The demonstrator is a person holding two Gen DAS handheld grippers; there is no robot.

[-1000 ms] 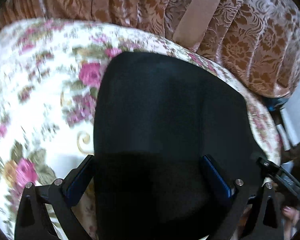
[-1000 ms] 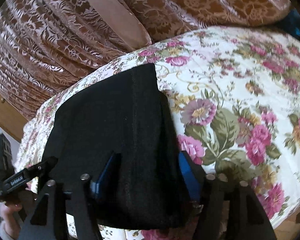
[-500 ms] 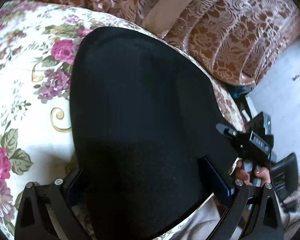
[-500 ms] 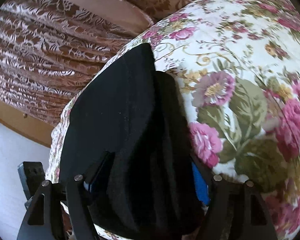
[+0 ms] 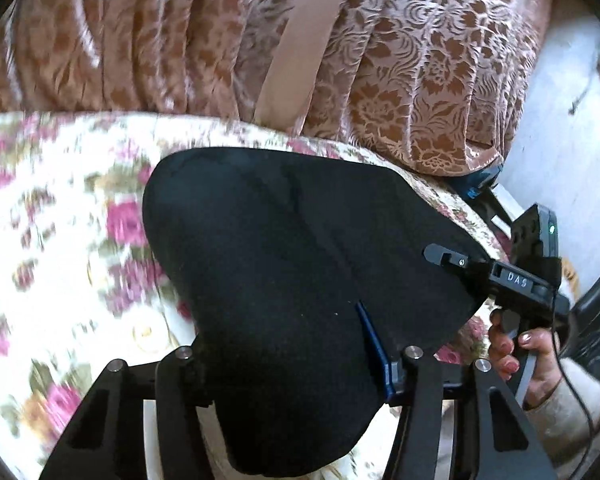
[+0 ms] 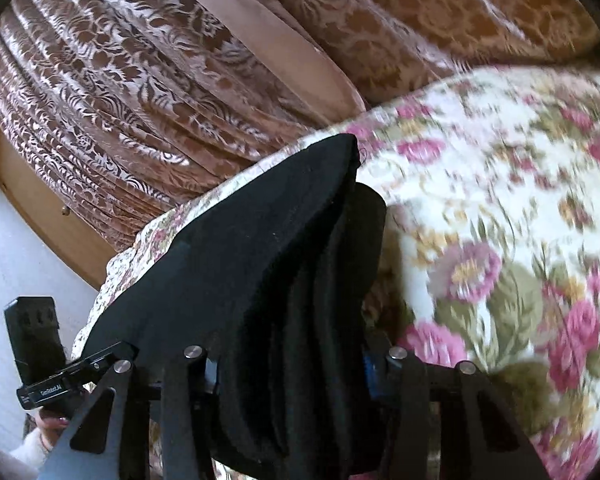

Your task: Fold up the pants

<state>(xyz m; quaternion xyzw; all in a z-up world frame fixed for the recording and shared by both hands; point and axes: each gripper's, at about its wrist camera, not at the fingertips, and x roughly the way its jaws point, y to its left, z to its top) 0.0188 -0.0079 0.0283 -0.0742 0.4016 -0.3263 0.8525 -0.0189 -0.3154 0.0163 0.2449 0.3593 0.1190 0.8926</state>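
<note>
Black pants [image 5: 292,280] lay folded in a thick bundle on the floral bedspread [image 5: 60,240], near its edge, with the brown patterned drape [image 5: 400,80] hanging behind it.

Left gripper [image 5: 288,356]: I had its jaws closing with the near end of the bundle between them. The blue pad on the camera's right side pressed into the cloth; the other finger's pad was buried under the fabric. The near end bulged over and below the fingers, so it read as clamped on the pants.

Right gripper [image 6: 292,364]: jaws closing too, around the stacked fold layers at the other side of the same bundle. The layers stood bunched upright between the fingers, and a sliver of blue pad showed against the cloth on the camera's right. Gripped, as far as I could tell.

From the left wrist camera I saw the right gripper's body and the hand [image 5: 520,352] on its handle at the right edge, light sleeve below. From the right wrist camera, the left gripper's body sat at lower left, with fingertips [image 6: 54,422] just visible under it.

The bedspread was motion-blurred in both views.
</note>
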